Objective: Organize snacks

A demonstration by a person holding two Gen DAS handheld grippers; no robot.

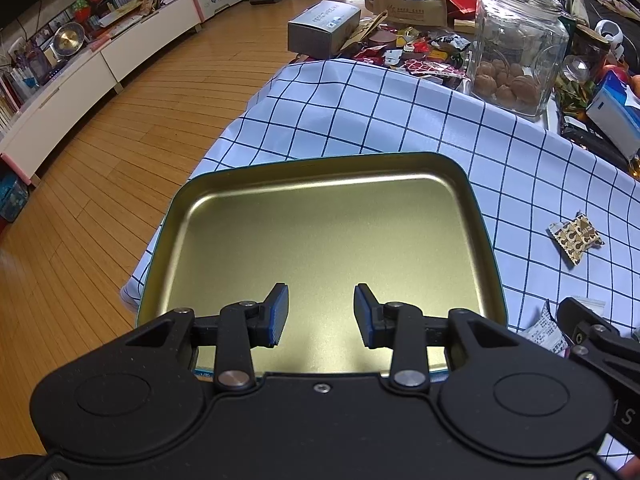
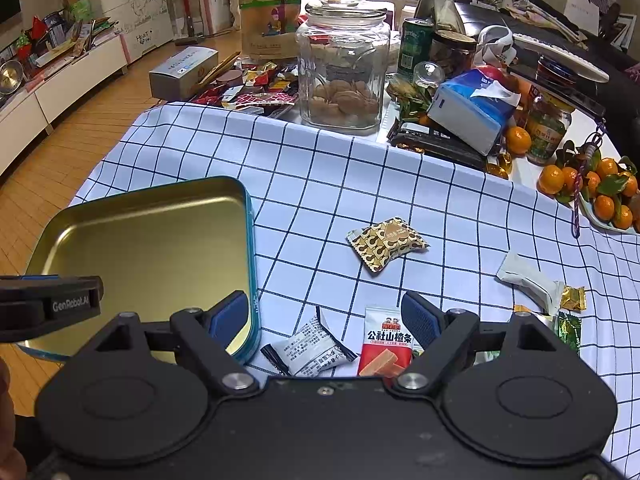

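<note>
An empty gold tin tray (image 1: 320, 168) with a teal outer wall lies on the checked tablecloth; it also shows in the right wrist view (image 2: 120, 196) at left. My left gripper (image 1: 321, 314) is open and empty above the tray's near part. My right gripper (image 2: 324, 320) is open, low over a white snack packet (image 2: 308, 348) and a red-and-white hawthorn packet (image 2: 386, 340). A brown-and-gold patterned packet (image 2: 386, 242) lies farther out; it also shows in the left wrist view (image 1: 576, 238). A white wrapper (image 2: 528, 280) and small gold and green candies (image 2: 572, 298) lie at right.
A glass jar of biscuits (image 2: 344, 76) stands at the cloth's far edge, with a heap of snack packets (image 2: 260, 88), a grey box (image 2: 184, 70), a tissue pack (image 2: 472, 114) and tangerines (image 2: 592, 188) around it. The table edge and wooden floor (image 1: 120, 152) lie left.
</note>
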